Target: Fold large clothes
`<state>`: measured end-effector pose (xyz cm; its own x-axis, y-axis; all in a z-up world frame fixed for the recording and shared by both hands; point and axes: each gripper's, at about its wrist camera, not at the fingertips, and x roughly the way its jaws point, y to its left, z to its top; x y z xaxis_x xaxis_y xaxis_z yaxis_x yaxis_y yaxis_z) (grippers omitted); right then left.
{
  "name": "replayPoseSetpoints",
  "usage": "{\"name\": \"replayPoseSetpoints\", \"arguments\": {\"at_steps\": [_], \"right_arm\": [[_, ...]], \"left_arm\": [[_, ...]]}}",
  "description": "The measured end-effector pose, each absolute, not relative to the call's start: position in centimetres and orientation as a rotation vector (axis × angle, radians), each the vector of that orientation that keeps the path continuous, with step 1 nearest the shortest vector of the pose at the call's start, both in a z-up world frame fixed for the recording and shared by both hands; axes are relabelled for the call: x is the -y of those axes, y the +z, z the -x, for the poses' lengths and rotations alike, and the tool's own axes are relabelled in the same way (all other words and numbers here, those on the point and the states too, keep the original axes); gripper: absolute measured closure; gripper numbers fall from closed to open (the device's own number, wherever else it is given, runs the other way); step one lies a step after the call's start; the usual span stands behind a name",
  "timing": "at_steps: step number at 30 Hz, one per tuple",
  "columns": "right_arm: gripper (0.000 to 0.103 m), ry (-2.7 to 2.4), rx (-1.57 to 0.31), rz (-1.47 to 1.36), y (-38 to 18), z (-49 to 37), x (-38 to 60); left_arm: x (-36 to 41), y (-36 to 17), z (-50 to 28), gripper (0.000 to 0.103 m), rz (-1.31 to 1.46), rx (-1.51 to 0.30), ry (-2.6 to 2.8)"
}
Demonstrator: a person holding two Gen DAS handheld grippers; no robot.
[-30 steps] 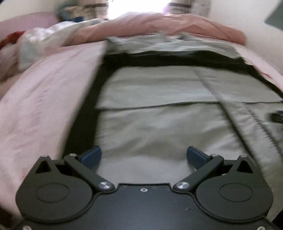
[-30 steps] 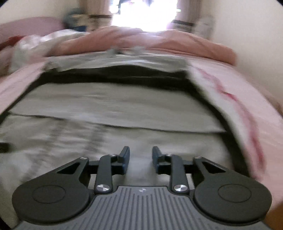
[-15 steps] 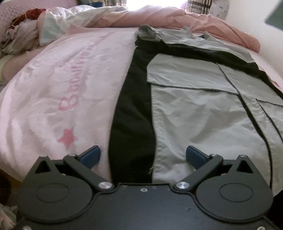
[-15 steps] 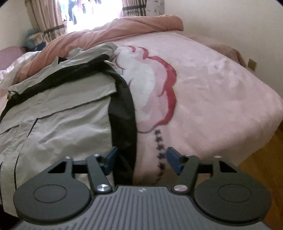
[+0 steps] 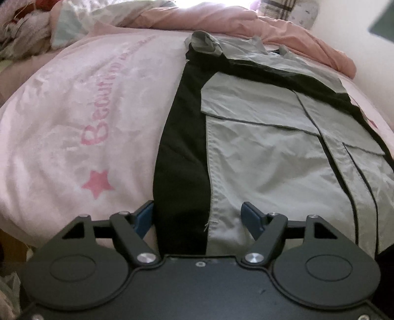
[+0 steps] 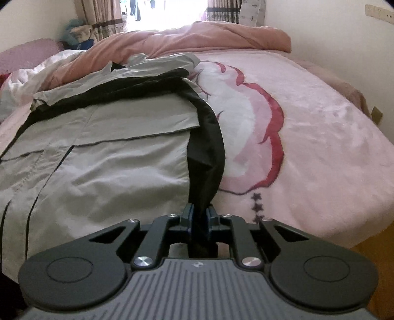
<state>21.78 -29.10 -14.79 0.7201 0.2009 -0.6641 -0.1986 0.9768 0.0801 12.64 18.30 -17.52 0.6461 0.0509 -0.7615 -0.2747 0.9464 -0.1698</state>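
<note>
Left wrist view: jacket [image 5: 266, 157], grey with black side panels, lies spread flat on the pink blanket [image 5: 73, 118] of the bed, collar end far from the camera, hem nearest. Left gripper [image 5: 200, 216] sits at the near hem; jaws stand wide apart, straddling the black side strip and the grey/black seam. One blue pad [image 5: 144, 216] is over blanket just beside the black edge, the other rests over grey cloth. Nothing gripped. Crumpled pink quilt [image 5: 246, 22] heaped beyond the collar.

Judgement on handling: thin woven shell, light, limp, creases easily; surface looks smooth, so probably slippery between pads. Best purchase here is the doubled hem at the seam, where stitching gives bulk. A pinch on a single layer of the grey panel would likely slide or pucker.

Right wrist view: right gripper [image 6: 199, 215] has its jaws drawn together, clamped on the jacket's black corner at the opposite hem side. Black cloth rises bunched from the pinch and drapes back onto the blanket, so the fabric carries no stiffness of its own. Grey front panel [image 6: 118, 157] and pocket flap lie flat, mild wrinkles.

Judgement: with one corner only held, the hem will sag between grips; the left side needs a matching corner hold before any lift. Keep the hem taut and carry low, as loose cloth may drag on the fleecy blanket
</note>
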Motion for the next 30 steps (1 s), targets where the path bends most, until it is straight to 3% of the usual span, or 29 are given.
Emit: {"name": "replayPoseSetpoints", "arguments": {"at_steps": [4, 7, 10, 15, 16, 17, 18, 20, 22, 26, 30], "right_arm": [[0.082, 0.194, -0.806, -0.120, -14.3, -23.2, 29.9], [0.081, 0.194, -0.802, -0.058, -14.1, -22.8, 29.4], [0.070, 0.193, -0.798, 0.019, -14.5, -22.4, 29.2], [0.062, 0.203, -0.818, -0.010, -14.3, -22.4, 30.0], [0.057, 0.202, -0.813, 0.012, -14.3, -22.3, 29.9], [0.040, 0.184, -0.802, 0.047, -14.4, -22.0, 29.6], [0.032, 0.137, -0.788, 0.065, -14.6, -21.8, 29.4], [0.102, 0.155, -0.754, -0.009, -14.7, -21.4, 29.9], [0.102, 0.146, -0.696, -0.014, -13.7, -20.4, 29.5], [0.103, 0.167, -0.552, -0.012, -10.8, -18.9, 28.6], [0.103, 0.195, -0.374, -0.105, -6.9, -19.0, 28.3]], "left_arm": [[-17.5, -16.9, -12.9, 0.021, 0.293, -0.866, 0.145], [-16.9, -15.9, -12.9, 0.015, 0.302, -0.850, 0.094], [-17.0, -17.1, -13.4, 0.015, 0.260, -0.906, 0.156], [-17.8, -17.6, -13.4, 0.005, 0.280, -0.894, 0.135], [-17.6, -17.6, -13.4, 0.004, 0.268, -0.896, 0.133], [-17.6, -17.7, -13.4, 0.004, 0.264, -0.891, 0.130], [-17.6, -17.7, -13.3, 0.009, 0.262, -0.876, 0.132], [-17.5, -17.4, -13.2, 0.067, 0.232, -0.851, 0.153], [-18.7, -16.8, -13.1, 0.092, 0.318, -0.836, 0.140], [-19.5, -14.6, -12.3, 0.100, 0.373, -0.724, 0.125], [-18.9, -10.3, -12.6, 0.102, 0.344, -0.520, 0.102]]}}
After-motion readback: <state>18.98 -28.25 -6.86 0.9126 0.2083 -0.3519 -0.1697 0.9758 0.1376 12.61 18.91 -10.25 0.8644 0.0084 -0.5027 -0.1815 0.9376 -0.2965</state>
